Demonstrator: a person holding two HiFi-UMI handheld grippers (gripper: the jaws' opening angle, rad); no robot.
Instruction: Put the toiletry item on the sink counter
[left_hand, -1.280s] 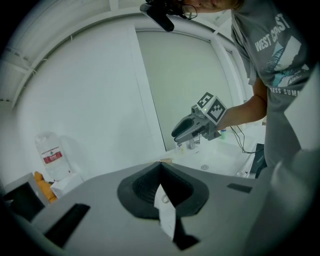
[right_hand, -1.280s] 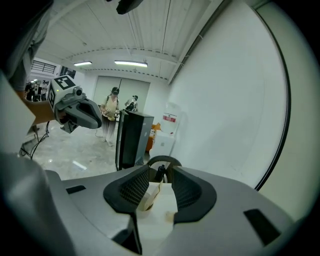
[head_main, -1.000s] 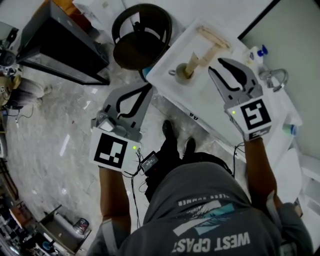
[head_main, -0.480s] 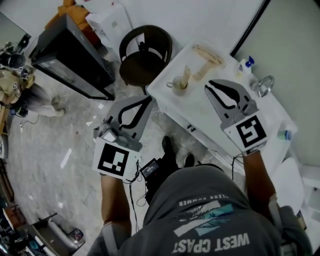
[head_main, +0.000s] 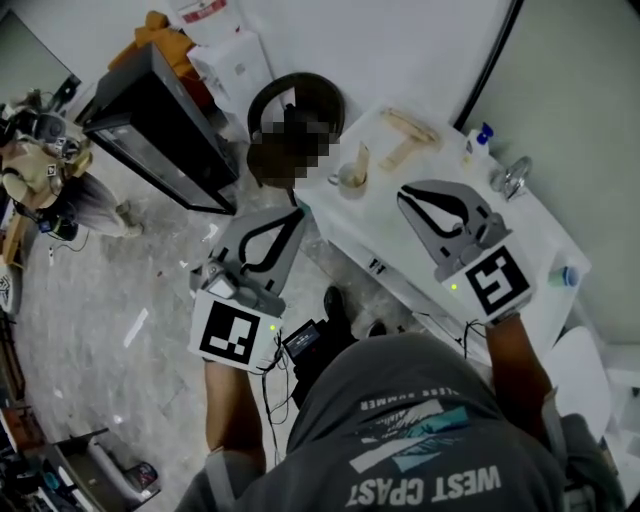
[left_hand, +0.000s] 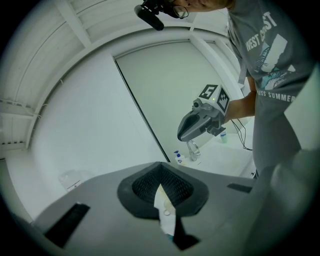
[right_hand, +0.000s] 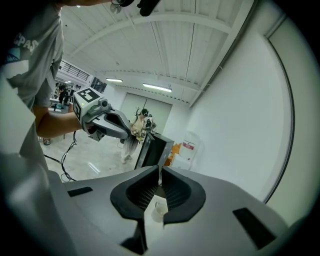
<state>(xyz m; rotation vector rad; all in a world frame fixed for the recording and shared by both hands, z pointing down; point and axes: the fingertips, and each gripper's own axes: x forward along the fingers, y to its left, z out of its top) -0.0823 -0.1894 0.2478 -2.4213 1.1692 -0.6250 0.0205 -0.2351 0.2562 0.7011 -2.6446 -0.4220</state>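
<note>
The likeliest toiletry item, a small cup (head_main: 349, 180) with a pale handle standing upright in it, is already sitting on the white sink counter (head_main: 365, 215), near its corner at 10 o'clock from the right gripper (head_main: 404, 195). Which item the task means cannot be confirmed. The right gripper is hovering above the counter; its fingers are closing, almost together, with nothing between them. The left gripper (head_main: 294, 215) is hanging over the floor at 8 o'clock from the right one, its fingers closed on nothing. The cup is judged light and rigid but top-heavy with the handle in it, so it is likely tipping easily; take hold low on the cup wall, not on the handle. A pale wooden long-handled tool (head_main: 408, 128) is lying flat at 1 o'clock from the cup. A blue-capped bottle (head_main: 479, 136) and the faucet (head_main: 515, 177) are standing at 1 to 2 o'clock from the right gripper. A dark chair (head_main: 312, 85) is crowding the counter corner at 11 o'clock from the cup, restricting an approach from that side.
</note>
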